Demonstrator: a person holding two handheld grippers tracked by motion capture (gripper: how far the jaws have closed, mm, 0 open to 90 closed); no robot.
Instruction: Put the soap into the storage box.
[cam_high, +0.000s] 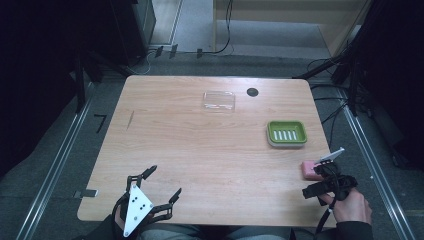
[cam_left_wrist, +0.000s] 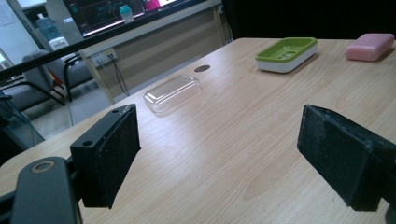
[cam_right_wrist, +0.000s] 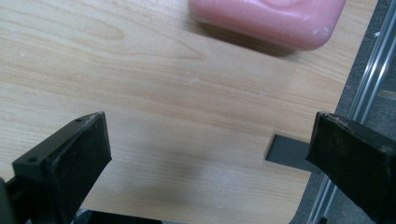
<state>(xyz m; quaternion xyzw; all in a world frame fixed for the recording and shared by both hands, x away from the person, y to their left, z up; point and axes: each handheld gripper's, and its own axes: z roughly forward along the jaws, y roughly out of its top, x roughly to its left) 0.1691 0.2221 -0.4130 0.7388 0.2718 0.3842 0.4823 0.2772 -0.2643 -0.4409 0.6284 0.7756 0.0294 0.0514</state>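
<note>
Soap (cam_high: 311, 170), a pink bar, lies at the bench's (cam_high: 200, 150) right edge, at about four o'clock, just ahead of the right gripper (cam_high: 324, 179), whose jaws stand spread with nothing between them. The bar sits so near the edge that a careless nudge while closing in could, I judge, push it off onto the floor. Slick soap may also squirt out of the pads (cam_right_wrist: 74, 163) if pinched off-centre. The green soap dish (cam_high: 286, 133) waits near two o'clock, and the clear lid (cam_high: 219, 100) at twelve. The left gripper (cam_high: 162, 187) rests released at seven o'clock.
</note>
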